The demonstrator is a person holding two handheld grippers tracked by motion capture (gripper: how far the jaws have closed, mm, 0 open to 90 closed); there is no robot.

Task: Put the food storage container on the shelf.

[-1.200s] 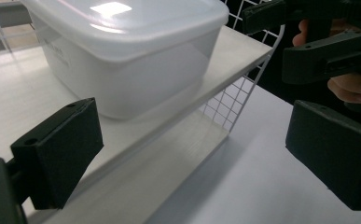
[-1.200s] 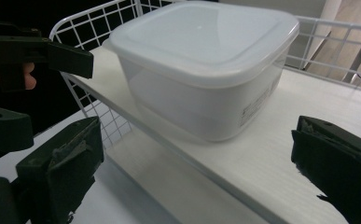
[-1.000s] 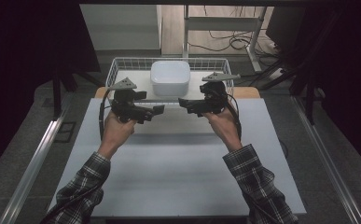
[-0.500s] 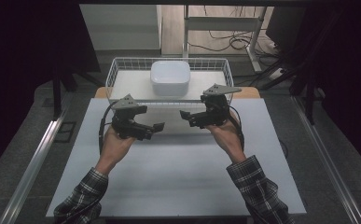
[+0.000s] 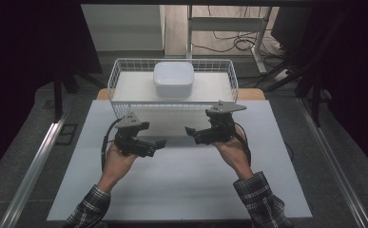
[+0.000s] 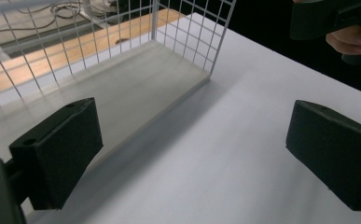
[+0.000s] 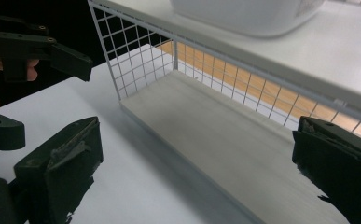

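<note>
Two grippers, both w/ jaws spread wide, holding nothing. Left gripper and right gripper face each other just off the wire basket's near edge. White tub sits inside at its far edge.

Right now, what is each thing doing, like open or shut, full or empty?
Left tool: open, holding nothing, above the table.
Right tool: open, holding nothing.
White tub: upright, on the rack's top shelf.
Wire rack: upright; lower shelf bare where visible.
Table: bare in front.

Plaid sleeves; each black claw (grey three-cornered plate on top) trails a black cable
</note>
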